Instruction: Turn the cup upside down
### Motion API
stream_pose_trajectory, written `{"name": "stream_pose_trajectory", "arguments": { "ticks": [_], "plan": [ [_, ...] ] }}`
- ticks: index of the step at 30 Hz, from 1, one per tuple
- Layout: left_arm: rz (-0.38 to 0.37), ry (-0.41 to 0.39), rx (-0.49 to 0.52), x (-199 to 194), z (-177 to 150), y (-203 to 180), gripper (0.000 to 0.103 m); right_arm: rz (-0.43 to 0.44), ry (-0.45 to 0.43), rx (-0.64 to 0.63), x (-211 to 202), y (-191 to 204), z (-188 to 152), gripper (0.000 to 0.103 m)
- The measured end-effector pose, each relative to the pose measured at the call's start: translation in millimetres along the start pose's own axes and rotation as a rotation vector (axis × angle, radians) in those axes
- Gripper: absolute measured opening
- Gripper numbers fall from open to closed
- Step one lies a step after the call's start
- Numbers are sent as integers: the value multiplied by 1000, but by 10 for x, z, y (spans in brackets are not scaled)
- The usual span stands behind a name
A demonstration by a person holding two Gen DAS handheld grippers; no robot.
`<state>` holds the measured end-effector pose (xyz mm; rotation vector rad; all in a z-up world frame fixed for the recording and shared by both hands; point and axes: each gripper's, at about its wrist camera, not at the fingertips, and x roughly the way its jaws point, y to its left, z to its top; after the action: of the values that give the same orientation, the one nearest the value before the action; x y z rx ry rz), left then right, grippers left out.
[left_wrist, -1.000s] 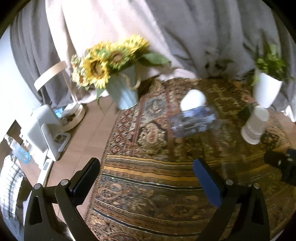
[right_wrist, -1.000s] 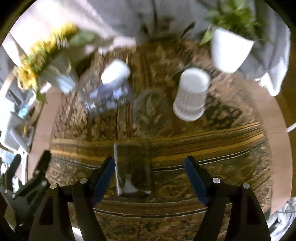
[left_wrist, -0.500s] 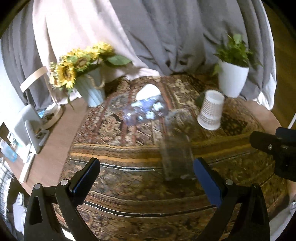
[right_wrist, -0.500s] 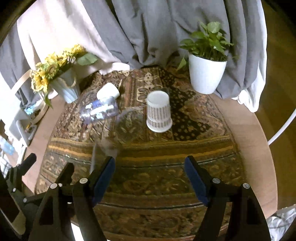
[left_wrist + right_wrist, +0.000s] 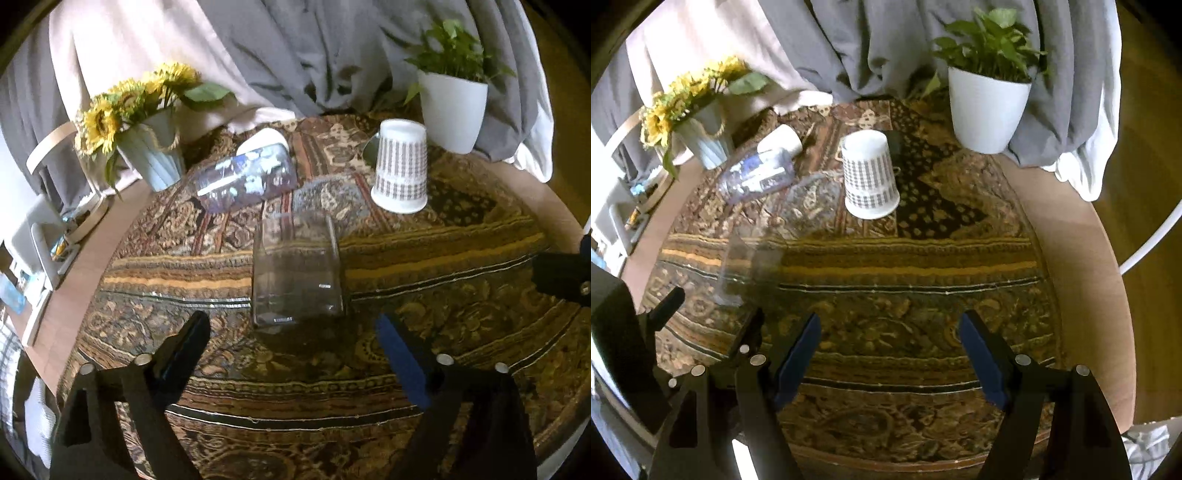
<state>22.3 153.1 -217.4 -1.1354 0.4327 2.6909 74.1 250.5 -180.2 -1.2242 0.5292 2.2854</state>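
A clear glass cup (image 5: 297,271) stands on the patterned cloth of the round table (image 5: 424,258). It is just ahead of my left gripper (image 5: 293,345), which is open and empty, with the glass in line with the gap between the jaws. In the right wrist view the glass (image 5: 748,264) is at the left, ahead of the left gripper's fingers (image 5: 670,304). My right gripper (image 5: 888,349) is open and empty over the cloth, to the right of the glass.
A white patterned cup (image 5: 400,166) stands upside down behind the glass. A clear printed cup (image 5: 247,177) and a white cup (image 5: 262,138) lie on their sides. A sunflower vase (image 5: 151,147) and a white plant pot (image 5: 452,109) stand at the back.
Both grippers have drawn back and risen from the table. The left view has swung right, so the glass now sits centred ahead of the left gripper. The right gripper has shifted right of the glass.
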Motion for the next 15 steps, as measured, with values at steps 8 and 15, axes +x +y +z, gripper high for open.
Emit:
{"name": "stream_pose_trajectory", "arguments": {
  "ticks": [8, 15],
  "plan": [
    [7, -6, -30, 149, -105, -14, 83, -2, 26, -14, 111, -12, -38, 77],
    [-5, 0, -47, 231, -106, -37, 68, -6, 36, -25, 141, -6, -50, 77]
  ]
}}
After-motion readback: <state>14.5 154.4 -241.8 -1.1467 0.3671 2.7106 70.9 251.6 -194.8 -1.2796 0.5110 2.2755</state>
